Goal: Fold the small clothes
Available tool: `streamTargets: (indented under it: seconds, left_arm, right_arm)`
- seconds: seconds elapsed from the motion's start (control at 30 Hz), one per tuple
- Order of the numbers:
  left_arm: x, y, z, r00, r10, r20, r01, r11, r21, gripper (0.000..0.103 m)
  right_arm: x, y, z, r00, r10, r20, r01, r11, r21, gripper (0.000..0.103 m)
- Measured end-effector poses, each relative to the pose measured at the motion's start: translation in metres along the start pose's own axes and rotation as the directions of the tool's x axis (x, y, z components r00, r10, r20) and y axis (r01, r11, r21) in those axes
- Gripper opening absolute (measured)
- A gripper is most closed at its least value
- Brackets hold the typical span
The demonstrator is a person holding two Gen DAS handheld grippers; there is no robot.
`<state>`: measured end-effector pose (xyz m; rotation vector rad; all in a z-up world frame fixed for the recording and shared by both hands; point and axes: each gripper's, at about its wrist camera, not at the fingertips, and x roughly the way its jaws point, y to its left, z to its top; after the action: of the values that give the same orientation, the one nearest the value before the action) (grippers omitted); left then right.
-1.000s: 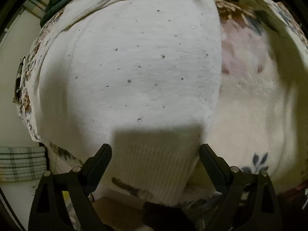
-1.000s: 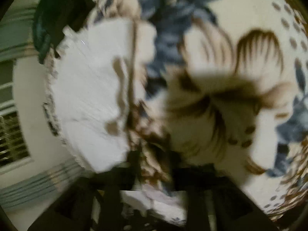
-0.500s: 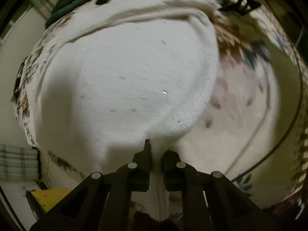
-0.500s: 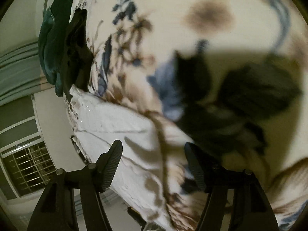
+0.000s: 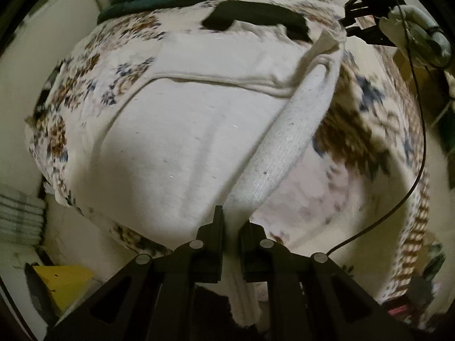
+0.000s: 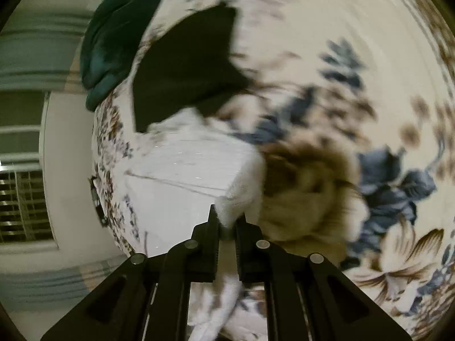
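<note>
Sweater [image 5: 176, 142] lies white and spread across the floral bed [image 5: 369, 130], near its left edge. Our left hand-held gripper [image 5: 231, 227] pinches its ribbed hem, lifted into a ridge, and our right hand-held gripper [image 6: 227, 224] pinches another sweater [image 6: 187, 170] corner beside a black garment [image 6: 184, 68].

There were two grippers: the left gripper [image 5: 233, 228] and the right gripper [image 6: 227, 227], each with its two jaws closed on white cloth. There was one white knit garment [image 5: 176, 142]. One black garment [image 6: 184, 74] and one dark green garment [image 6: 111, 34] lay beyond it. All three were on one floral blanket [image 6: 355, 56]. One thin black cable [image 5: 421, 147] was there, and one yellow object [image 5: 62, 284].
</note>
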<state>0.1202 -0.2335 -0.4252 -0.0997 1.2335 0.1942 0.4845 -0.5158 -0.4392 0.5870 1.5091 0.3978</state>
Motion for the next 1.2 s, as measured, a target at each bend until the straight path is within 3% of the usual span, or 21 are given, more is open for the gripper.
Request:
streamTargets:
  seconds: [0.07, 0.27, 0.4, 0.53, 0.7, 0.87, 1.0, 1.1, 1.17, 1.2]
  left_arm:
    - [0.000, 0.029, 0.010, 1.000, -0.029, -0.001, 0.029, 0.999, -0.047, 0.007]
    - [0.017, 0.127, 0.034, 0.994, -0.109, -0.014, 0.104, 0.975, -0.196, 0.007]
    - [0.042, 0.194, 0.042, 0.985, -0.168, -0.039, 0.150, 0.947, -0.285, 0.007]
    - [0.079, 0.253, 0.050, 0.974, -0.219, -0.061, 0.185, 0.921, -0.344, 0.007]
    - [0.121, 0.298, 0.047, 0.964, -0.251, -0.090, 0.198, 0.900, -0.388, 0.007]
    - [0.153, 0.311, 0.039, 0.936, -0.327, -0.133, 0.249, 0.878, -0.408, 0.008]
    - [0.171, 0.319, 0.039, 0.923, -0.344, -0.175, 0.247, 0.875, -0.416, 0.024]
    - [0.174, 0.329, 0.035, 0.914, -0.349, -0.205, 0.234, 0.869, -0.436, 0.028]
    - [0.170, 0.339, 0.032, 0.906, -0.369, -0.205, 0.242, 0.852, -0.465, 0.031]
    - [0.164, 0.345, 0.032, 0.908, -0.370, -0.197, 0.242, 0.845, -0.476, 0.032]
  right_arm:
    - [0.003, 0.046, 0.004, 1.000, -0.026, 0.000, 0.026, 0.998, -0.056, 0.010]
    - [0.076, 0.186, 0.012, 0.994, -0.107, 0.008, 0.107, 0.981, -0.160, 0.009]
    - [0.153, 0.264, 0.018, 0.984, -0.179, -0.004, 0.174, 0.962, -0.209, 0.009]
    - [0.237, 0.315, 0.021, 0.953, -0.304, -0.013, 0.291, 0.923, -0.253, 0.009]
    - [0.301, 0.339, 0.022, 0.922, -0.388, -0.018, 0.371, 0.893, -0.253, 0.009]
    - [0.340, 0.350, 0.023, 0.888, -0.459, -0.020, 0.440, 0.863, -0.248, 0.009]
    - [0.351, 0.350, 0.025, 0.889, -0.456, -0.050, 0.432, 0.869, -0.240, 0.012]
    - [0.341, 0.346, 0.023, 0.914, -0.399, -0.074, 0.373, 0.899, -0.230, 0.027]
    - [0.326, 0.337, 0.018, 0.941, -0.318, -0.114, 0.294, 0.937, -0.189, 0.057]
    - [0.317, 0.334, 0.015, 0.948, -0.295, -0.115, 0.273, 0.946, -0.176, 0.062]
